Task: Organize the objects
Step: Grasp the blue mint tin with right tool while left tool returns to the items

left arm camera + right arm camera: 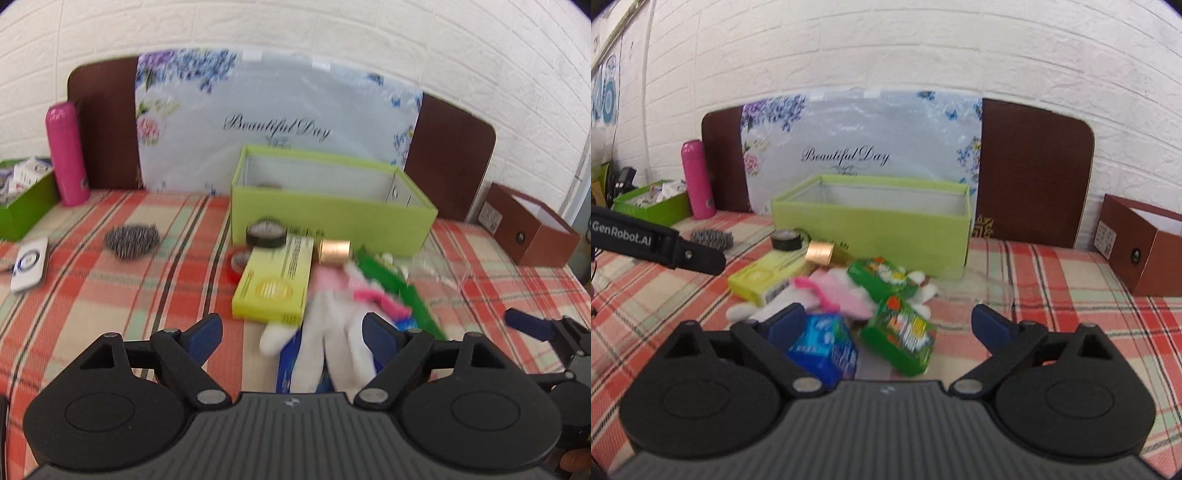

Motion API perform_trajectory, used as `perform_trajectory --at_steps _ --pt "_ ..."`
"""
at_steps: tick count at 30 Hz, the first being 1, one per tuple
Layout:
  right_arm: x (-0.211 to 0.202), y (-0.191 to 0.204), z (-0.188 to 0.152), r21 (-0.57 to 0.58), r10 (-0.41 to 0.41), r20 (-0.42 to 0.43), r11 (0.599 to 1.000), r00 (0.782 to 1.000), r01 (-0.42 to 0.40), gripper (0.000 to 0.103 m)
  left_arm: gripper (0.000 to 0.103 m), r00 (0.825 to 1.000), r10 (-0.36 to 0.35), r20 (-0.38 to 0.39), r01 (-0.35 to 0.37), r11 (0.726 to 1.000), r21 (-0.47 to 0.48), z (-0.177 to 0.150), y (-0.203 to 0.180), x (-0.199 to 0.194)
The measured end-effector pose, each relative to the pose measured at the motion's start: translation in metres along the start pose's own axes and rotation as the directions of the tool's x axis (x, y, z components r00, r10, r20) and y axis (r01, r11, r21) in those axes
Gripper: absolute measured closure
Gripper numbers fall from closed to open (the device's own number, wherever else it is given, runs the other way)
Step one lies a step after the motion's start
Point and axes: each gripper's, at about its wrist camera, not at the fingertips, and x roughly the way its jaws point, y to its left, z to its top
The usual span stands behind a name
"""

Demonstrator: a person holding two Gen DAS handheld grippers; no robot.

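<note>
Both jaws hang spread and empty: left gripper (290, 332) and right gripper (890, 323) face the heap I must sort, its yellow-green carton (273, 282) and green packets (897, 332) lying just before the open green box (871, 225), handy for loading.

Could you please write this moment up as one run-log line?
left gripper: open, empty | right gripper: open, empty | pile: white glove, green packets | lime box: open behind

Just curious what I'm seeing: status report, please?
Left gripper open, empty. Right gripper open, empty. Clutter pile unsorted before green box. Nothing blocking.
</note>
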Motion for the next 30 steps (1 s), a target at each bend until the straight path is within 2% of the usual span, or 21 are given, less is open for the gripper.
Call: perform_trajectory --at_steps 4,8,11,13,14,16,18,21,23,27,29,30 --pt "0.009 0.015 -0.014 0.018 0.04 -0.048 0.999 0.998 -0.039 0.024 0.017 0.999 0.037 -0.029 -0.037 0.999 0.007 -0.018 0.007 -0.005" --pt "0.024 0.038 -0.018 -0.073 0.031 -0.048 0.997 0.998 -0.035 0.026 0.017 0.998 0.049 -0.035 -0.049 0.999 -0.009 -0.027 0.015 -0.011" --pt "0.032 0.051 -0.022 -0.134 0.049 -0.016 0.99 0.999 -0.051 0.028 0.017 0.998 0.043 -0.038 -0.043 0.999 -0.009 -0.03 0.015 -0.012" --pt "0.031 0.053 -0.021 -0.141 0.072 -0.028 0.987 0.997 -0.075 0.044 0.017 0.999 0.029 -0.042 -0.029 1.0 0.003 -0.033 0.013 -0.011" --pt "0.028 0.052 -0.021 -0.143 0.067 -0.026 0.987 0.997 -0.07 0.047 0.017 0.999 0.018 -0.043 -0.018 1.0 0.011 -0.035 0.012 -0.01" --pt "0.019 0.045 -0.021 -0.134 0.078 -0.034 0.988 0.996 -0.082 0.063 0.017 0.999 -0.014 -0.043 0.016 0.999 0.03 -0.039 0.009 -0.005" --pt "0.011 0.036 -0.023 -0.12 0.066 -0.04 0.99 0.997 -0.07 0.074 0.017 0.998 -0.039 -0.051 0.041 0.998 0.043 -0.044 0.005 0.005" --pt "0.006 0.024 -0.028 -0.127 0.016 -0.05 0.992 0.999 -0.023 0.074 0.017 0.996 -0.027 -0.088 0.032 0.998 0.061 -0.053 -0.001 0.028" --pt "0.001 0.019 -0.029 -0.114 0.017 -0.049 0.993 0.999 -0.022 0.073 0.017 0.994 -0.015 -0.108 0.022 0.998 0.061 -0.057 -0.001 0.038" --pt "0.003 0.034 -0.03 -0.146 0.042 -0.032 0.988 0.999 -0.046 0.049 0.017 0.994 -0.024 -0.105 0.03 0.998 0.053 -0.059 0.001 0.037" --pt "0.01 0.046 -0.029 -0.167 0.055 -0.042 0.984 0.998 -0.061 0.048 0.02 0.996 -0.006 -0.09 0.012 0.998 0.067 -0.06 0.003 0.034" --pt "0.016 0.051 -0.027 -0.175 0.047 -0.048 0.983 0.998 -0.055 0.047 0.02 0.996 0.032 -0.08 -0.026 0.997 0.076 -0.061 0.005 0.033"
